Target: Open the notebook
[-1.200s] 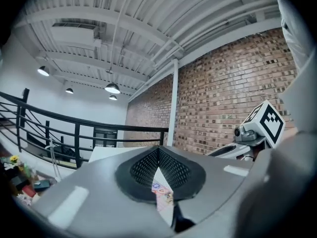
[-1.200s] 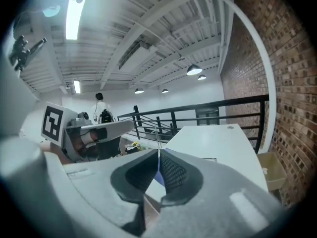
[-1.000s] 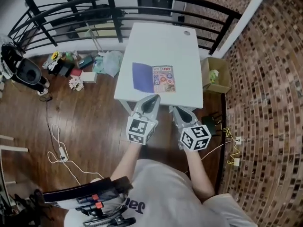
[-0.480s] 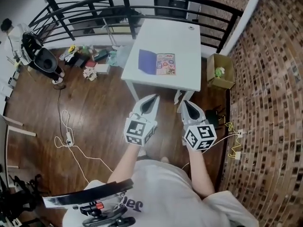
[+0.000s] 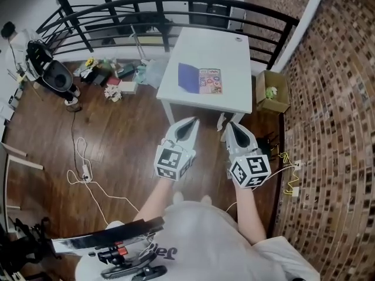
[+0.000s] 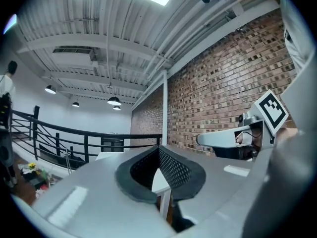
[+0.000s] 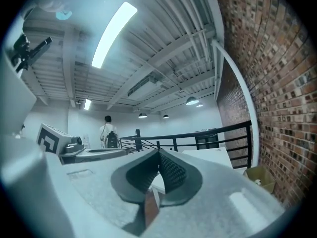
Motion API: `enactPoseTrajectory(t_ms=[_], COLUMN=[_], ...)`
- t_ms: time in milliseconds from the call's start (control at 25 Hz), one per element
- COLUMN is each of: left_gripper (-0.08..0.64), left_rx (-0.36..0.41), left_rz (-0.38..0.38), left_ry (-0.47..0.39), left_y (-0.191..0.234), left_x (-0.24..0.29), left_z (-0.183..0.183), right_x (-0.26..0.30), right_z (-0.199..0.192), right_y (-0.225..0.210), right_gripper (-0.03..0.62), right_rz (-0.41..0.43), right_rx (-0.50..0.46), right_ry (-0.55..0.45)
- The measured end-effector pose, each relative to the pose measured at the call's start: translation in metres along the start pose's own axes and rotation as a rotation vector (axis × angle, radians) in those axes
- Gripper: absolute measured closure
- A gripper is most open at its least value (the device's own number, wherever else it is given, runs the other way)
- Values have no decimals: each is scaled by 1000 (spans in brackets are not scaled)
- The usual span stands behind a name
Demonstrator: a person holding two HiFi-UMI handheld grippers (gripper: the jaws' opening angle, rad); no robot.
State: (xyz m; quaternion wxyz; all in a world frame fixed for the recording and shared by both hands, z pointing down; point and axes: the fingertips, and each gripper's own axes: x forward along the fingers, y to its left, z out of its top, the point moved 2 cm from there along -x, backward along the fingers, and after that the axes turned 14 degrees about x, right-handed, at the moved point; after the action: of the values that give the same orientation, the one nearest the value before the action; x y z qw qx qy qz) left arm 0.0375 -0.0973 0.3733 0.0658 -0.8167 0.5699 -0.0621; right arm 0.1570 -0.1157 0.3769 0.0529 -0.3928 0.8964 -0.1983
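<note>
The notebook (image 5: 201, 79) lies open on the white table (image 5: 205, 45), a purple leaf on the left and a colourful printed page on the right. Both grippers hang over the wood floor, short of the table's near edge and apart from the notebook. My left gripper (image 5: 192, 120) is shut with nothing in it; its dark pads meet at the tip in the left gripper view (image 6: 159, 148). My right gripper (image 5: 228, 124) is shut and empty too, with the jaws closed together in the right gripper view (image 7: 159, 152). Both point level toward the table.
A black railing (image 5: 176, 4) curves behind the table. A brick wall (image 5: 334, 127) runs along the right, with an open cardboard box (image 5: 271, 91) at its foot. Clutter (image 5: 111, 78) and a black appliance (image 5: 53, 72) sit at the left. A cable (image 5: 82, 171) trails across the floor. A person (image 7: 108, 133) stands far off.
Both grippers have drawn back from the table's near edge, and the table now looks smaller and farther away. The notebook lies open as before.
</note>
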Motion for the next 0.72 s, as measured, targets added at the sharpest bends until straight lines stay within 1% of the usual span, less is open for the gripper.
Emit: enactPoseTrajectory(t_ms=[160,280,520,720], left_gripper=[543,543,543,543], left_rx=[-13,-10,-5,-14], left_rz=[-8,-13,-34,-26], left_ry=[12,2,-16,-12], left_y=[9,12,17,29], left_x=[-9,-12,-13,-19], left_z=[-9,-12,-11,-20], right_x=[7,9,13,19], right_z=[-9,-9,-8,-14], right_y=[18,26,27,30], right_gripper=[600,600,600,600], right_rz=[14,17,-7,-14], right_rx=[-11,-28,-31,-36], right_ry=[17,15,7,15])
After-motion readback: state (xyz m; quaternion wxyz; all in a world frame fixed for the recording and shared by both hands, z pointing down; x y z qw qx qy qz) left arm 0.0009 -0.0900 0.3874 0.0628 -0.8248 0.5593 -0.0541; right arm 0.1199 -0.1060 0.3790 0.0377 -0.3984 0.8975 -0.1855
